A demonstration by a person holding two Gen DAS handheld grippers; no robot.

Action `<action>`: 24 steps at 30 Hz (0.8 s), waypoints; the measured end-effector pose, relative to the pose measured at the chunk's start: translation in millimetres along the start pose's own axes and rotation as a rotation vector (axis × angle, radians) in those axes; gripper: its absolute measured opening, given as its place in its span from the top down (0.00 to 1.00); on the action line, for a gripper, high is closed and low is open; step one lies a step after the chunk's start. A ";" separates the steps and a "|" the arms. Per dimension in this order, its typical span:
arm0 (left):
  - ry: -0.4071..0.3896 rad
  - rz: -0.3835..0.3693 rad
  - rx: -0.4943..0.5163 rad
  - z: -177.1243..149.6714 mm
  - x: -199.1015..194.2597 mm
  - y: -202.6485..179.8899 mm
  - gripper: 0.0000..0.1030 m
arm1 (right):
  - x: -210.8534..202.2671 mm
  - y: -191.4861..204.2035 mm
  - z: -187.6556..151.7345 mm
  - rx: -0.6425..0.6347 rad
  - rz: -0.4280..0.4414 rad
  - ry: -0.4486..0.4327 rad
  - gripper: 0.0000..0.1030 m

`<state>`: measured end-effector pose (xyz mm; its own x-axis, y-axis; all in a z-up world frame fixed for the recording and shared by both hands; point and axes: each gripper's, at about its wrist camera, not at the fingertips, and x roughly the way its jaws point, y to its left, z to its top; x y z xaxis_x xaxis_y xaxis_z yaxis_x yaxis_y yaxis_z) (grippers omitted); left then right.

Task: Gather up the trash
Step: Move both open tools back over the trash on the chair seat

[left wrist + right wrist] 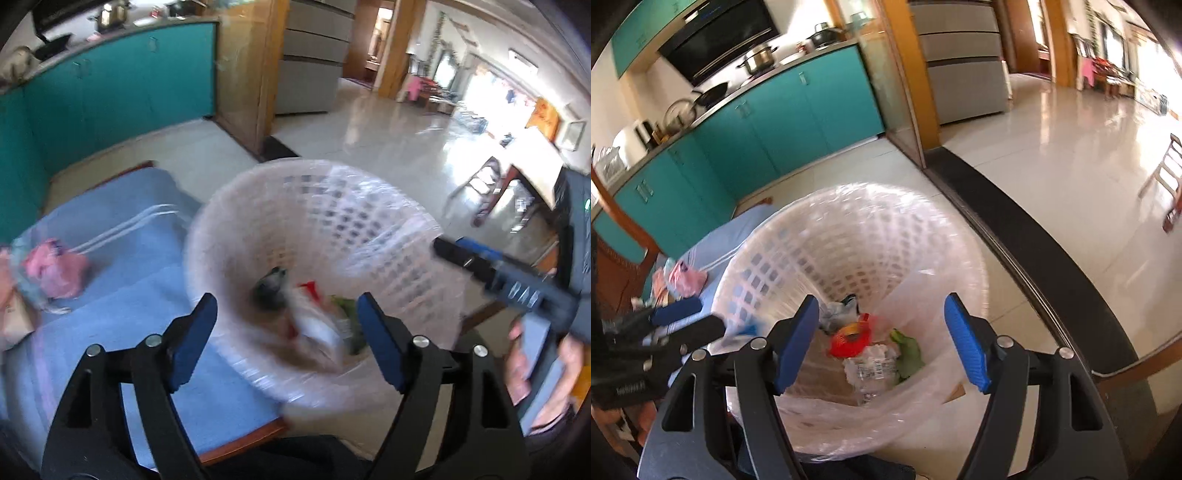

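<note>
Both grippers are seen spread wide w/ nothing pinched: left gripper (286, 341) and right gripper (881, 341) are held over the white lattice plastic bin lined w/ a clear bag (783, 254). Trash is already at the bin bottom: a red ring-shaped wrapper (849, 339), a crumpled clear plastic bottle (871, 365), a green scrap (907, 352), a grey-black wad (836, 308).

More trash looks to be left at approx. 9 o'clock of the bin, on the blue cloth-covered surface (122, 266): a pink crumpled plastic bag (55, 271). The next pick is judged best done by the left gripper, nearer that side; fingers should be brought down around the bag's bulk and closed firmly, since thin film slips.

The bin rim could be clipped on the way over. Teal cabinets (783, 122) stand at 11 o'clock, well apart.
</note>
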<state>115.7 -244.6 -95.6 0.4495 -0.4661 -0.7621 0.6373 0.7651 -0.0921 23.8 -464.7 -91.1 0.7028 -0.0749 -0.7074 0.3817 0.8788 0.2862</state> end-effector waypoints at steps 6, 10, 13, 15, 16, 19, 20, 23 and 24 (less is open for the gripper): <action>-0.054 0.288 -0.065 -53.4 -51.7 63.7 0.19 | 7.3 58.1 7.6 -0.112 0.083 -0.009 0.33; -0.039 0.408 -0.207 -90.1 -86.8 118.0 0.19 | 29.0 159.1 5.7 -0.287 0.242 0.032 0.33; -0.033 0.451 -0.274 -111.5 -107.6 144.9 0.18 | 46.5 253.8 -4.9 -0.441 0.386 0.049 0.34; -0.030 0.477 -0.296 -125.1 -119.2 159.6 0.18 | 58.4 307.8 -12.1 -0.510 0.447 0.074 0.39; -0.028 0.488 -0.306 -131.0 -123.1 166.2 0.17 | 66.7 338.2 -17.0 -0.545 0.485 0.097 0.42; -0.013 0.501 -0.348 -148.3 -132.5 186.0 0.17 | 87.2 411.5 -33.0 -0.655 0.517 0.134 0.50; -0.007 0.499 -0.358 -152.4 -134.3 189.9 0.17 | 92.8 431.2 -37.7 -0.691 0.515 0.136 0.50; 0.007 0.499 -0.360 -159.1 -136.3 198.8 0.17 | 112.2 473.8 -47.3 -0.754 0.510 0.163 0.50; 0.005 0.497 -0.358 -160.0 -136.7 200.7 0.17 | 116.2 480.1 -48.6 -0.761 0.505 0.168 0.50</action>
<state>82.0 43.8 -112.5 0.6355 -0.0133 -0.7720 0.1013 0.9927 0.0662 259.6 -28.6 -67.3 0.5597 0.4181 -0.7155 -0.4844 0.8656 0.1268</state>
